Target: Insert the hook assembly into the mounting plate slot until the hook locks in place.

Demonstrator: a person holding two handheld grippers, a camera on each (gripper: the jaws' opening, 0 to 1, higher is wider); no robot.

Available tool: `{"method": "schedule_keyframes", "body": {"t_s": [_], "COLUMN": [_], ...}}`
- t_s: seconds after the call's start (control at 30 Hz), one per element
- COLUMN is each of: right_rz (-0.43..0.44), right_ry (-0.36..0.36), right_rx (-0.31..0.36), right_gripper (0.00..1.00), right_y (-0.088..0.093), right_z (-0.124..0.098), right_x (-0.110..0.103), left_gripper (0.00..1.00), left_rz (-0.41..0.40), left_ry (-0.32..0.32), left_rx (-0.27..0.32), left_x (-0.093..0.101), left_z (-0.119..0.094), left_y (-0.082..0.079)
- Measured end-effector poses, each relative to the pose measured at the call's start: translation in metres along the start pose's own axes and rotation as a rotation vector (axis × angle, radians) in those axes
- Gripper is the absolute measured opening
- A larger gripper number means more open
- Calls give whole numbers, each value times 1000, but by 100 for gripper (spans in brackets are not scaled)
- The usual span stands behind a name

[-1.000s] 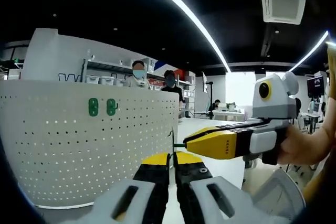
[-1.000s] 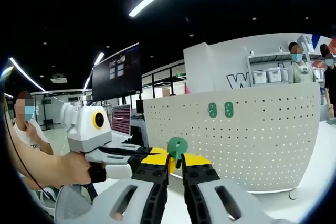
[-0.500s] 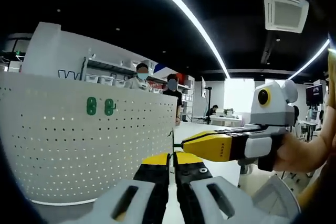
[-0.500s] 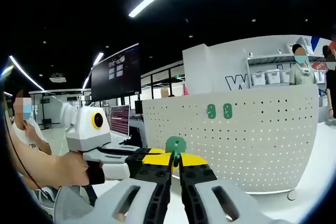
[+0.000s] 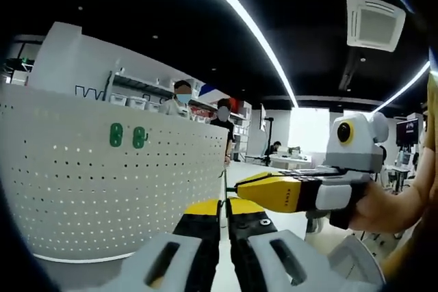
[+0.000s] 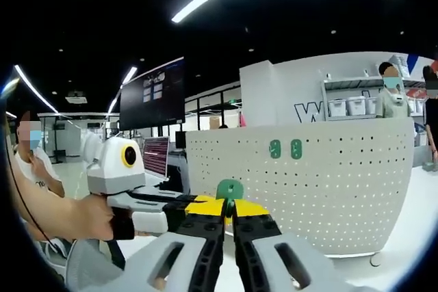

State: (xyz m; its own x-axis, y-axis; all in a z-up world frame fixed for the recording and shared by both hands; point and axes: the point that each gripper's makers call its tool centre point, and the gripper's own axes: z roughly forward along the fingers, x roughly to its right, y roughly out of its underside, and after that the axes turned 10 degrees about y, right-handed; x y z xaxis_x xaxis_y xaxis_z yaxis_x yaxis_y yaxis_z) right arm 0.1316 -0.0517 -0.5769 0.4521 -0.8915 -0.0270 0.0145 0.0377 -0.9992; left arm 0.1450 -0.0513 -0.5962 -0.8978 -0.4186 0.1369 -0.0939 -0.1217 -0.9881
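A small green hook (image 6: 229,189) stands just above my right gripper (image 6: 228,204), whose yellow-tipped jaws are shut on its base. My left gripper (image 6: 179,207) reaches in from the left and meets the same piece. In the left gripper view the hook (image 5: 224,184) shows edge-on as a thin green strip, and my left gripper (image 5: 223,207) is shut on it. There the right gripper (image 5: 239,187) touches it from the right. Behind stands the white curved perforated mounting plate (image 6: 335,189), (image 5: 89,189), apart from the hook. Two green hooks (image 6: 285,149), (image 5: 127,136) sit in its upper rows.
A hand (image 5: 390,203) holds the right gripper, and another hand (image 6: 75,217) holds the left one. Two people (image 5: 181,97) stand by shelves with white bins (image 6: 348,106) behind the plate. A dark monitor (image 6: 152,95) hangs at the left. The plate rests on a pale surface (image 6: 410,237).
Both views have shifted slightly with the hands. The two grippers keep the same hold on the green hook, and its distance to the plate looks about the same.
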Motion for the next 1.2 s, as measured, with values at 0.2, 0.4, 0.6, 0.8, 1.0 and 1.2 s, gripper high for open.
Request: {"method": "schedule_keyframes", "body": {"t_s": [0.2,0.4,0.6,0.8,1.0,1.2], "right_rz": [-16,-2,0,-4,-7,-7], "right_ry": [6,26,31,40,48,65], "right_rx": [3,10,14,19,19,19], "right_gripper": [0,0,0,0,0,0], "right_y": [3,2,1,-1,0,-1], "right_z": [0,-1,-2,-3,-2,-1], "right_x": [1,9,12,16,21,31], "left_gripper": [5,16,21,22,22,22], "left_rz": [32,60,66,74,80,71], "left_ry": [0,0,-10,-18,-31,-39], "left_rx": [-23,-51,-84,-108,-133,-152], "left_x": [1,1,-1,-2,-5,-9], "left_z": [1,2,1,0,-3,-5], "left_y": [4,7,12,17,23,30]}}
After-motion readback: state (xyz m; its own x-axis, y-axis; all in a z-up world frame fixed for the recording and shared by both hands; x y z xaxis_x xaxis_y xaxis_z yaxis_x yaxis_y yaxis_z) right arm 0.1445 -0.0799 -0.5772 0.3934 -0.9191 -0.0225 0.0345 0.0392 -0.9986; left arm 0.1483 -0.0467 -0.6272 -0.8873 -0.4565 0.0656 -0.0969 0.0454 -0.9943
